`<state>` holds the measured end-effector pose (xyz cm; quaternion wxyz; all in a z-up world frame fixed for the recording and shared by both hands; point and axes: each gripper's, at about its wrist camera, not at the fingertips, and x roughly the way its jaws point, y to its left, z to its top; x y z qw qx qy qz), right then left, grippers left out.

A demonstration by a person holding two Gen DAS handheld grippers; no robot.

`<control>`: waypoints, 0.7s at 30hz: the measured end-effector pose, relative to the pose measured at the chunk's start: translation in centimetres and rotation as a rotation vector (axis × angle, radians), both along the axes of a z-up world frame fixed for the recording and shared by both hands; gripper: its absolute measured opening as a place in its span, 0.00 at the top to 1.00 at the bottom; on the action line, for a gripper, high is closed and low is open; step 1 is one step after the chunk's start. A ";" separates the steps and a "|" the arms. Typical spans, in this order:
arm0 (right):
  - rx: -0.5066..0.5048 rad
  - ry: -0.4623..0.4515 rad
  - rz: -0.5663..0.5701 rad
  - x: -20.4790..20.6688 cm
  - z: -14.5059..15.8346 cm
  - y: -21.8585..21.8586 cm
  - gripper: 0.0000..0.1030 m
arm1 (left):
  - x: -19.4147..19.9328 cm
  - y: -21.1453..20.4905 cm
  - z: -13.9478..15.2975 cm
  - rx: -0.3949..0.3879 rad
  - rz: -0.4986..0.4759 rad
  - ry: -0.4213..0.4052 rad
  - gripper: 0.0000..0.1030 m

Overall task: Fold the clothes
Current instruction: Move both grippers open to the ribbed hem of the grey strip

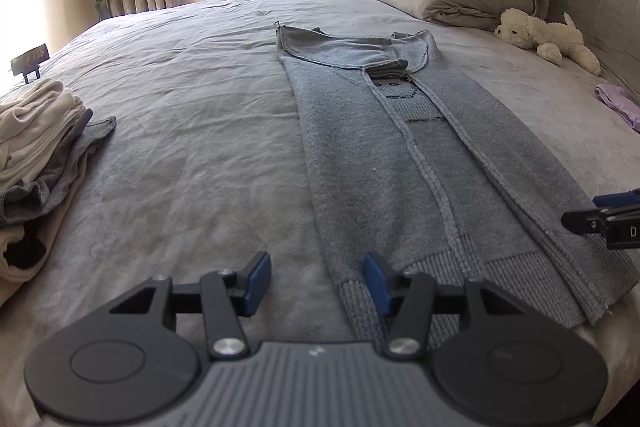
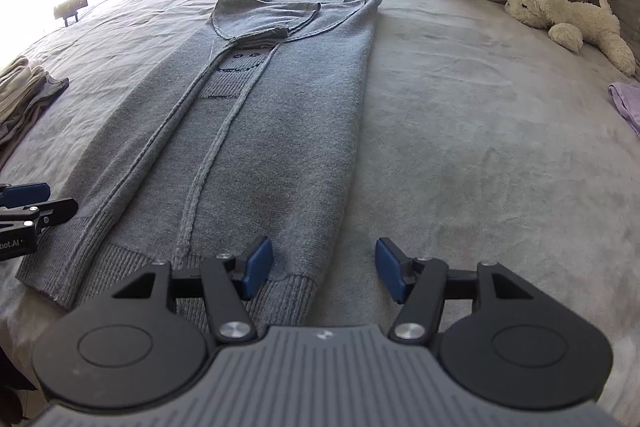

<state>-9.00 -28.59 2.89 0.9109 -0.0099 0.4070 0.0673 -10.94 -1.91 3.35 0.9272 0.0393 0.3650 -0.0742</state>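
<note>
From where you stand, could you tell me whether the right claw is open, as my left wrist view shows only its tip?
Observer: Yes, the right claw is open and holds nothing.
Operator: Thank you. Where does it sit relative to the grey sweater?
Observer: It straddles the near right corner of the grey sweater, with one finger over the ribbed hem and the other over the bare bed sheet.
Operator: What is the dark pattern between the folded-in panels?
Observer: It is a knitted face, with two small eyes above a curved smile.
</note>
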 end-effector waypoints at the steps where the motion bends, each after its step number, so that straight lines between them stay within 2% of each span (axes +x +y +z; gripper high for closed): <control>1: 0.000 -0.001 0.004 -0.4 0.0 0.0 0.41 | -0.3 0.1 0.0 -0.001 -0.001 0.001 0.48; 12: 0.014 -0.006 0.028 -3.9 -0.2 0.0 0.41 | -3.3 1.1 0.1 -0.036 -0.006 0.021 0.48; 16: 0.090 -0.031 0.019 -5.4 0.2 -0.7 0.41 | -4.5 1.5 0.4 -0.050 -0.008 0.018 0.48; 21: 0.196 -0.082 0.012 -7.2 1.2 -1.5 0.41 | -5.5 2.5 1.4 -0.107 -0.001 -0.005 0.49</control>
